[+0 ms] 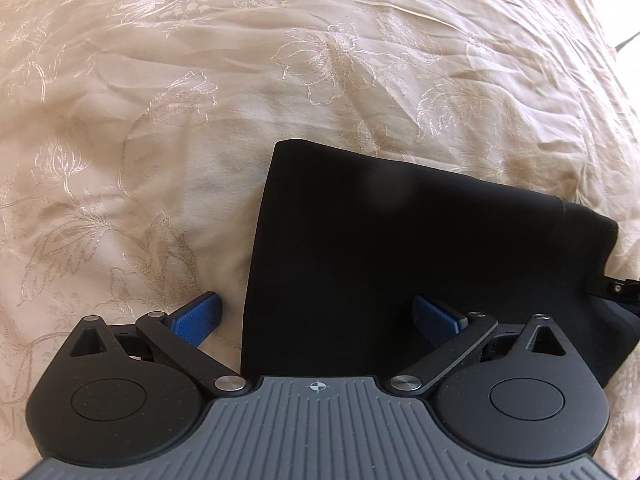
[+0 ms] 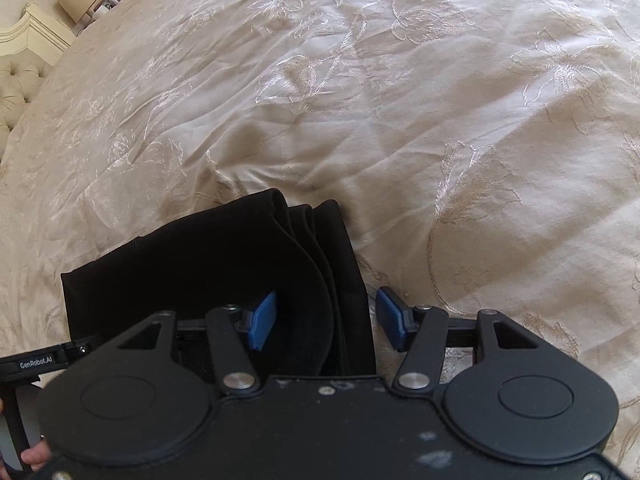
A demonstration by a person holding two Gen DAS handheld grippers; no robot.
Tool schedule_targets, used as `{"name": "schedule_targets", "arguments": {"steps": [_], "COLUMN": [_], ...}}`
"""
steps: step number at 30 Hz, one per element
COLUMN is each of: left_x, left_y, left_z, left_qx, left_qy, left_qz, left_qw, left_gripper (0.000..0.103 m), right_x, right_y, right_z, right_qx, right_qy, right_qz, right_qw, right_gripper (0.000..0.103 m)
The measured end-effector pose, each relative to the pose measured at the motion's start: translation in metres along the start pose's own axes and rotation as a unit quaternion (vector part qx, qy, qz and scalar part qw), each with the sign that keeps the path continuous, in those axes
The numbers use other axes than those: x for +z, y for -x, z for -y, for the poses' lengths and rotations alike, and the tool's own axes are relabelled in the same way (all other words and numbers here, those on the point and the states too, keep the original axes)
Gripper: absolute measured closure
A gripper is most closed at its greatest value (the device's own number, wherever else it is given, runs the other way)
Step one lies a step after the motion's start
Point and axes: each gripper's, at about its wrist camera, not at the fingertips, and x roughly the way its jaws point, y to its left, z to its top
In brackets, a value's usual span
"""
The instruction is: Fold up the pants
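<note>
Pants (image 1: 420, 264) folded, black, lying on the cream embroidered bedspread (image 1: 200, 80) under both our grippers.
Left gripper (image 1: 316, 320) spread across the left edge, right gripper (image 2: 326, 318) spread over the stacked right-edge layers; neither grips cloth. Near end hidden by tools. Tufted headboard (image 2: 16, 92) far left, nightstand clutter unreadable.

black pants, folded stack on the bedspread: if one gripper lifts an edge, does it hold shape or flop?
Likely flops: the pants show loose curved layers at the open end. Probably light, thin fabric. Pushing may drag the wrinkled bedspread.
</note>
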Motion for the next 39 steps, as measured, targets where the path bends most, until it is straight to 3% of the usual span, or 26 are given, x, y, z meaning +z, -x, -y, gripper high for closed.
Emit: {"name": "schedule_targets", "arguments": {"steps": [5, 8, 10, 12, 14, 19, 24, 30, 39], "left_x": [-0.001, -0.003, -0.007, -0.011, -0.012, -0.012, -0.010, -0.010, -0.005], "left_y": [-0.001, 0.010, 0.019, 0.029, 0.038, 0.060, 0.090, 0.114, 0.142], "left_z": [0.000, 0.016, 0.024, 0.023, 0.020, 0.024, -0.003, -0.082, -0.209], "left_qx": [0.004, 0.017, 0.042, 0.033, 0.023, 0.034, 0.061, 0.096, 0.135], "left_qy": [0.009, -0.010, -0.023, -0.023, -0.008, -0.006, -0.002, 0.022, 0.079], "left_qz": [0.006, 0.026, 0.041, 0.052, 0.058, 0.075, 0.089, 0.090, 0.084], "left_qw": [0.9999, 0.9995, 0.9980, 0.9979, 0.9980, 0.9966, 0.9941, 0.9911, 0.9841], "left_gripper": [0.001, 0.027, 0.057, 0.080, 0.083, 0.087, 0.087, 0.087, 0.087], "right_x": [0.001, 0.001, -0.001, -0.004, -0.009, -0.016, -0.025, -0.046, -0.067], "right_y": [0.000, 0.002, 0.007, 0.015, 0.024, 0.042, 0.044, 0.021, -0.028], "right_z": [0.002, -0.003, -0.009, -0.015, -0.021, -0.043, -0.072, -0.148, -0.296], "right_qx": [0.014, 0.021, 0.017, 0.014, 0.015, 0.015, 0.042, 0.063, 0.097], "right_qy": [0.007, 0.030, 0.038, 0.042, 0.038, 0.044, 0.038, 0.071, 0.148], "right_qz": [-0.006, -0.013, -0.005, 0.007, 0.019, 0.030, 0.012, -0.015, -0.041], "right_qw": [1.000, 0.999, 0.999, 0.999, 0.999, 0.998, 0.998, 0.995, 0.983], "right_gripper": [0.042, 0.059, 0.066, 0.072, 0.079, 0.080, 0.080, 0.080, 0.080]}}
